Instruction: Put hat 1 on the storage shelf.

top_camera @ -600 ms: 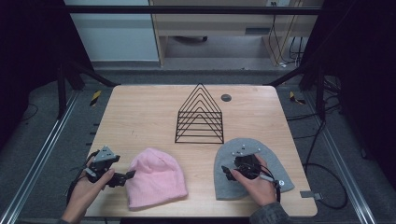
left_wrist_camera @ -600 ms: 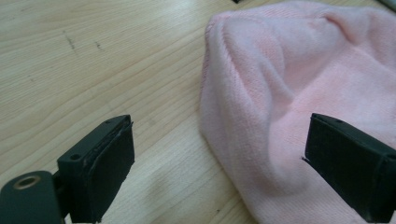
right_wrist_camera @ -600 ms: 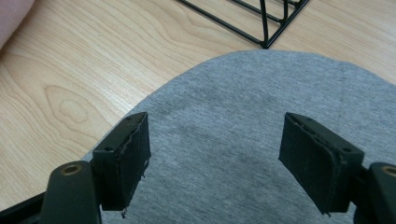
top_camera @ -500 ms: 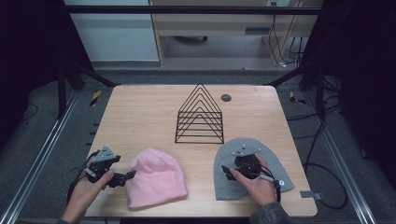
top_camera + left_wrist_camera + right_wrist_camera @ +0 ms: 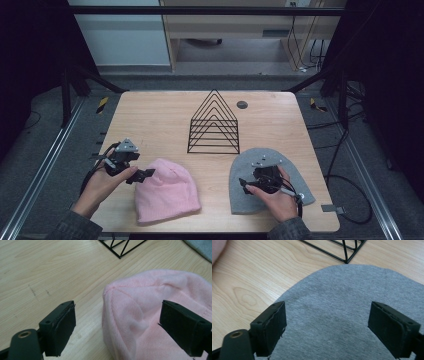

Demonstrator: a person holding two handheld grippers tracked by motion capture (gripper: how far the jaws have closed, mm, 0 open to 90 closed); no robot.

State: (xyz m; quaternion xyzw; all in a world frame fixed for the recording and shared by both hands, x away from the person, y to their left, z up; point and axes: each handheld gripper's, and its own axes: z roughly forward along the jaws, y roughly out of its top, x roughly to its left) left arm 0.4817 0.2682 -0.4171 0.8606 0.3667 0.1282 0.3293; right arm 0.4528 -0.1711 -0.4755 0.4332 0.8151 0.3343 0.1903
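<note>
Nothing is picked up yet. The pink hat (image 5: 166, 191) and grey hat (image 5: 270, 180) lie flat by the tabletop's near edge. The left gripper (image 5: 145, 174) and right gripper (image 5: 243, 184) hang spread wide, pinching nothing.

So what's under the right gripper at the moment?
The grey beanie lies flat on the wooden table beneath the right gripper, whose jaws stand open above it. Anything under the beanie is covered.
</note>
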